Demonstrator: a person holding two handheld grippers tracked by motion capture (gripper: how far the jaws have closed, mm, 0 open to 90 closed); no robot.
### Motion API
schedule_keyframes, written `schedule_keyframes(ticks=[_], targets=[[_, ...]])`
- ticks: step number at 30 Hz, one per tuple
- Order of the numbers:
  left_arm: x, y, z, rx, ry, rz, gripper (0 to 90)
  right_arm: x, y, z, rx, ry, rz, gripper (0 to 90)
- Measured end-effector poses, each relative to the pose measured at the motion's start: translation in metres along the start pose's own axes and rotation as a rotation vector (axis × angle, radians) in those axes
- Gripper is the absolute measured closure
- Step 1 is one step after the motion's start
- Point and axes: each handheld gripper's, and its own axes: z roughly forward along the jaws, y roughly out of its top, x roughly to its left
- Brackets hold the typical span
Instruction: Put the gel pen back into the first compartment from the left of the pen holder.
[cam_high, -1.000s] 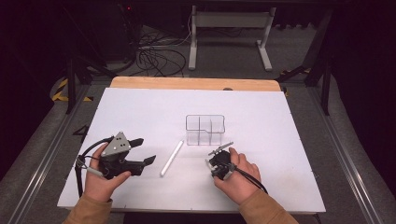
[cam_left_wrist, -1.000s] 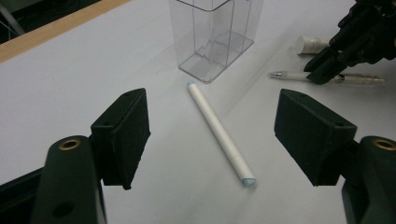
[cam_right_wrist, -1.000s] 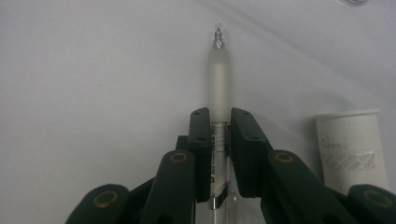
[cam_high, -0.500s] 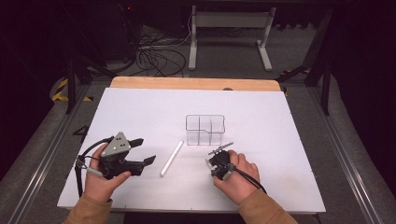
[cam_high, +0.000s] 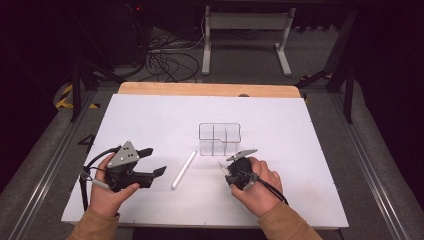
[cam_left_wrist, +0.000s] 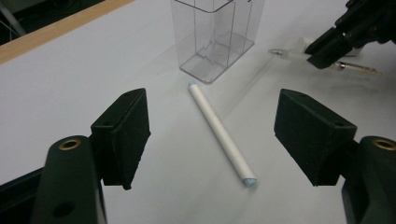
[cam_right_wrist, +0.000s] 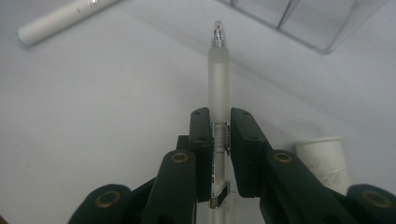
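A frosted clear pen sticks out forward from my right gripper, whose jaws are shut on its barrel; its bare tip points toward the clear divided container. In the high view the right gripper sits just in front of that container. A capped white pen lies on the table between the two hands. My left gripper rests to its left. Its jaws stand open, and the white pen lies on the table beyond them, untouched. The left gripper view also shows the right gripper with its clear pen.
The work surface is a white board with a wooden strip along its far edge. A small white cap lies on the table beside the right gripper. Cables and a metal stand are on the floor beyond the table.
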Motion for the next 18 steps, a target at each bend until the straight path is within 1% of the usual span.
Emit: schedule_keyframes(ticks=[4, 8, 10, 12, 14, 15, 18], targets=[[0.000, 0.000, 0.000, 0.000, 0.001, 0.002, 27.5, -0.002, 0.002, -0.008, -0.028, -0.002, 0.004, 80.1], [-0.001, 0.000, 0.000, -0.002, -0.001, 0.000, 27.5, -0.004, 0.003, -0.012, -0.044, 0.002, 0.011, 80.1], [0.000, 0.000, 0.000, -0.005, -0.008, 0.000, 27.6, -0.004, 0.003, -0.014, -0.055, -0.001, 0.001, 80.0], [-0.001, 0.000, -0.001, -0.006, -0.006, 0.002, 27.5, -0.005, 0.004, -0.016, -0.064, -0.004, -0.007, 80.0], [-0.001, 0.001, -0.001, -0.007, -0.008, -0.001, 27.6, -0.005, 0.006, -0.021, -0.091, 0.005, -0.022, 80.1], [-0.001, 0.001, -0.001, -0.008, -0.007, -0.002, 27.6, -0.005, 0.007, -0.023, -0.104, 0.012, -0.020, 80.0], [0.000, 0.000, -0.002, -0.010, -0.010, -0.005, 27.6, -0.007, 0.010, -0.031, -0.171, 0.052, -0.024, 80.0]])
